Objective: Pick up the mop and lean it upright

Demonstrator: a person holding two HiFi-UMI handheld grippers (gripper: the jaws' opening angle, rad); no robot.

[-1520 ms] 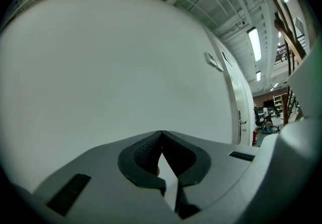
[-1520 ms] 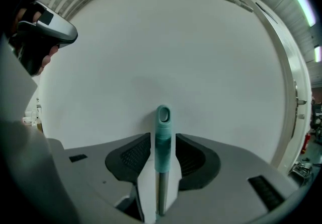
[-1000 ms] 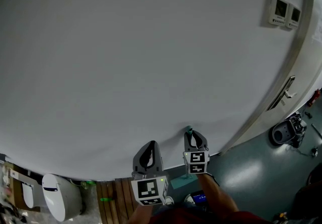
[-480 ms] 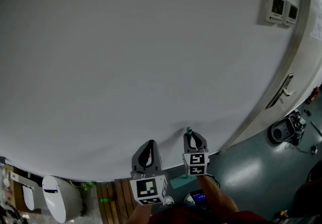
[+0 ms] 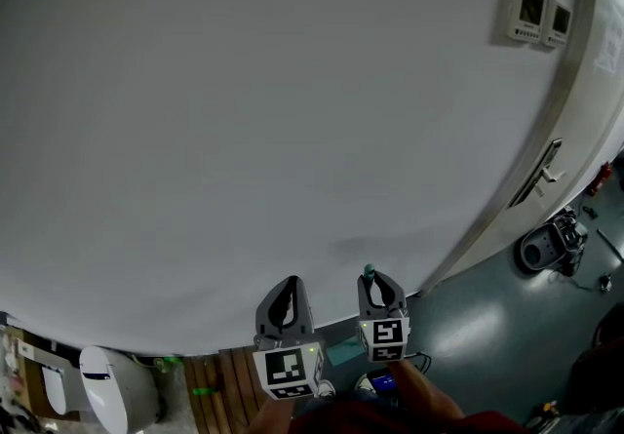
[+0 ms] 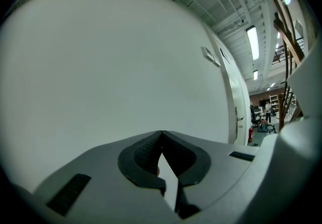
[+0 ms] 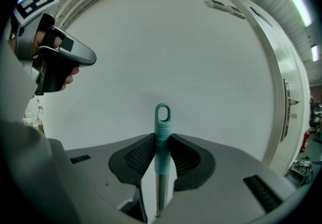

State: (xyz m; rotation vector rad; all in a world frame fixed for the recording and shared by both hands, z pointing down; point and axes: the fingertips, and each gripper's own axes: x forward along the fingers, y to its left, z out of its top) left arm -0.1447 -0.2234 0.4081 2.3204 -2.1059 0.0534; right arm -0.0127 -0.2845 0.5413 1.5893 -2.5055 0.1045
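Observation:
The mop's teal handle cap (image 7: 162, 117), with a hanging loop, sticks up past my right gripper (image 7: 162, 140), which is shut on the handle just where the cap meets the metal shaft (image 7: 160, 193). In the head view the right gripper (image 5: 378, 288) holds the handle top (image 5: 369, 273) upright close to the white wall, and a teal mop head (image 5: 341, 352) shows on the floor below. My left gripper (image 5: 284, 297) hangs beside it to the left, jaws shut with nothing between them (image 6: 161, 132).
A large white wall (image 5: 273, 110) fills the view ahead. A door with a lever handle (image 5: 544, 169) and two wall panels (image 5: 534, 13) are at the right. A dark machine (image 5: 546, 249) sits on the floor; a white bin (image 5: 105, 385) and wooden slats (image 5: 219, 378) lie lower left.
My right gripper with the mop handle has shifted lower and a little right in the head view. The left gripper stays where it was.

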